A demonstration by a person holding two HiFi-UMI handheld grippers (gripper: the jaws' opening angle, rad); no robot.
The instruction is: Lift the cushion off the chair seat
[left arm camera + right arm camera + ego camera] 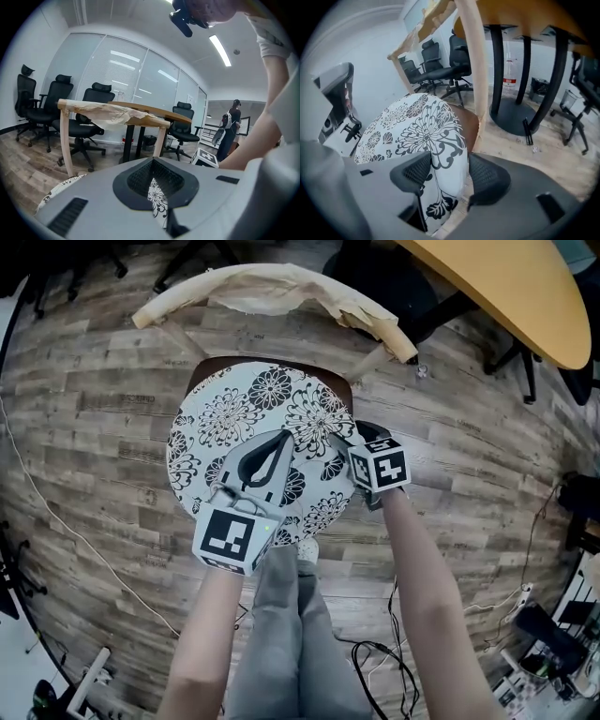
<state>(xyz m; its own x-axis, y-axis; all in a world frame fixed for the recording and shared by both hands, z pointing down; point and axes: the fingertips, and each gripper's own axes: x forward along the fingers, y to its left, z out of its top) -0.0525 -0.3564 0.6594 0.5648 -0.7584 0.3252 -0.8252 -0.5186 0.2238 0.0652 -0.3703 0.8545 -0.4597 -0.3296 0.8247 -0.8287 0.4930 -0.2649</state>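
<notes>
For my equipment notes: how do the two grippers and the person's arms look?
The left gripper is light grey, the right gripper dark grey; both have black mesh pads and a cube with black-and-white square markers. The forearms are bare; a short white sleeve shows.

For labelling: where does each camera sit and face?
Head view: on the person's head, facing steeply down at the cushion; forearms, legs, left tool, right tool show.
Left gripper view: on the left tool, facing the chair back; jaws pinching cushion, an arm.
Right gripper view: on the right tool, facing table legs; jaws gripping cushion.
Shared: the cushion.
</notes>
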